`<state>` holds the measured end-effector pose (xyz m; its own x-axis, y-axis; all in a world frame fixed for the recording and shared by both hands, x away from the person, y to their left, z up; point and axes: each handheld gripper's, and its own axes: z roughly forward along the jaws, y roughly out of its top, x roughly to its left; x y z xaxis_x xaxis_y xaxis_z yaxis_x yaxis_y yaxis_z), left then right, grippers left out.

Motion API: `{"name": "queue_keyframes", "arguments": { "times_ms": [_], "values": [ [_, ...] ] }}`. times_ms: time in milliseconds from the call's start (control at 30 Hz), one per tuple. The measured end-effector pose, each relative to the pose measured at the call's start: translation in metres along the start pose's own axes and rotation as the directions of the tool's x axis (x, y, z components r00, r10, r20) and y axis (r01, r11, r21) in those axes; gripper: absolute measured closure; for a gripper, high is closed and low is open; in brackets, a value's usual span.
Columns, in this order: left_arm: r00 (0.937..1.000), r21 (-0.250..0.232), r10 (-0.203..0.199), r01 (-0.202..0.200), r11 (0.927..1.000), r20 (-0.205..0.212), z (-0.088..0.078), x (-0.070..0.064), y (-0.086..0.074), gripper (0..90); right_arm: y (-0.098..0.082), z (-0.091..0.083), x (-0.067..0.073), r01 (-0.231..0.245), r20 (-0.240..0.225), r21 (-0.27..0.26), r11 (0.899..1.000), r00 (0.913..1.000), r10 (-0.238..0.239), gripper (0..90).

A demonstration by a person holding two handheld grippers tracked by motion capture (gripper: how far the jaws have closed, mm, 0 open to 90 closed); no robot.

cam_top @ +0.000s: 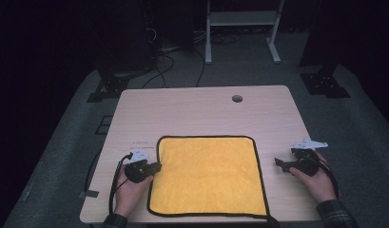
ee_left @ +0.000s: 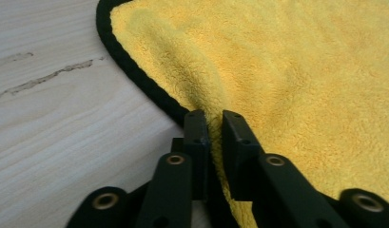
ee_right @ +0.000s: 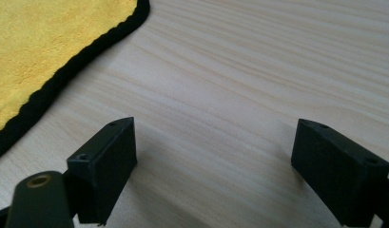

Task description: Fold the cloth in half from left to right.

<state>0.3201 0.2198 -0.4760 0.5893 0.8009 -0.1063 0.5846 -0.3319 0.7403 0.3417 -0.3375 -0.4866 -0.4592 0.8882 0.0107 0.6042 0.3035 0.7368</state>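
A yellow cloth [cam_top: 209,175] with a black hem lies flat on the near half of the light wooden table [cam_top: 201,111]. My left gripper [cam_top: 156,167] rests at the cloth's left edge and is shut on it. In the left gripper view a fold of the yellow cloth [ee_left: 287,76] is pinched between the two black jaws of the left gripper [ee_left: 215,121], and the hem puckers up there. My right gripper [cam_top: 279,164] lies on bare wood a short way right of the cloth. In the right gripper view its jaws stand wide apart around the right gripper [ee_right: 215,137] midpoint, with the cloth [ee_right: 44,42] off to the upper left.
A round cable hole [cam_top: 237,98] sits in the far part of the table. Beyond the table stand a white frame [cam_top: 242,28] and dark stands on grey floor, with cables trailing. The far half of the tabletop is bare wood.
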Motion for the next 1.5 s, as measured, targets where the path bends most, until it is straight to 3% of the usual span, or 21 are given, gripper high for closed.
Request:
{"name": "queue_keyframes", "arguments": {
  "times_ms": [167,467,500,667,800,833,933,1200,1233,1333,1500],
  "values": [
    [0.9992,0.004,-0.034,0.034,0.9994,0.019,0.0,0.002,0.002,85.4,0.0,0.0,0.0,0.0,0.0,0.0,1.0,1.0,0.0,14.1],
    [0.9904,-0.095,-0.069,0.081,0.9921,0.12,-0.006,-0.005,0.015,85.5,0.0,0.0,0.0,0.0,0.0,0.0,1.0,1.0,0.0,14.0],
    [0.9875,-0.108,-0.065,0.081,0.9908,0.143,-0.004,-0.008,0.021,85.5,0.0,0.0,0.0,0.0,0.0,0.0,1.0,1.0,0.0,14.1],
    [0.9833,-0.129,-0.049,0.072,0.989,0.176,0.0,-0.016,0.031,85.5,0.0,0.0,0.0,-0.001,0.0,0.0,1.0,1.0,0.001,14.1],
    [0.9763,-0.138,-0.035,0.066,0.9882,0.214,0.004,-0.025,0.038,85.5,0.0,0.0,0.0,-0.001,0.0,0.001,1.0,1.0,0.001,14.0],
    [0.9719,-0.145,-0.033,0.068,0.9871,0.233,0.006,-0.029,0.041,85.5,0.0,0.0,0.0,-0.001,0.0,0.0,1.0,1.0,0.001,14.0],
    [0.9696,-0.15,-0.022,0.06,0.9868,0.244,0.008,-0.033,0.045,85.5,0.0,0.0,0.0,-0.001,0.0,0.0,1.0,1.0,0.001,14.1],
    [0.9552,-0.165,0.018,0.033,0.9857,0.295,0.02,-0.055,0.062,85.5,0.0,0.0,0.0,0.0,0.0,0.0,1.0,1.0,0.0,14.1],
    [0.9515,-0.166,0.03,0.022,0.9859,0.306,0.024,-0.06,0.066,85.5,0.0,0.0,0.0,0.0,0.0,0.0,1.0,1.0,0.0,14.1],
    [0.9479,-0.167,0.037,0.017,0.9859,0.316,0.027,-0.065,0.07,85.6,0.0,0.0,0.0,0.0,0.0,0.0,1.0,1.0,0.0,14.0],
    [0.9342,-0.17,0.054,0.007,0.9855,0.353,0.038,-0.079,0.079,85.6,0.0,0.0,0.0,-0.002,0.0,0.001,1.0,1.0,0.002,14.1]
  ]
}}
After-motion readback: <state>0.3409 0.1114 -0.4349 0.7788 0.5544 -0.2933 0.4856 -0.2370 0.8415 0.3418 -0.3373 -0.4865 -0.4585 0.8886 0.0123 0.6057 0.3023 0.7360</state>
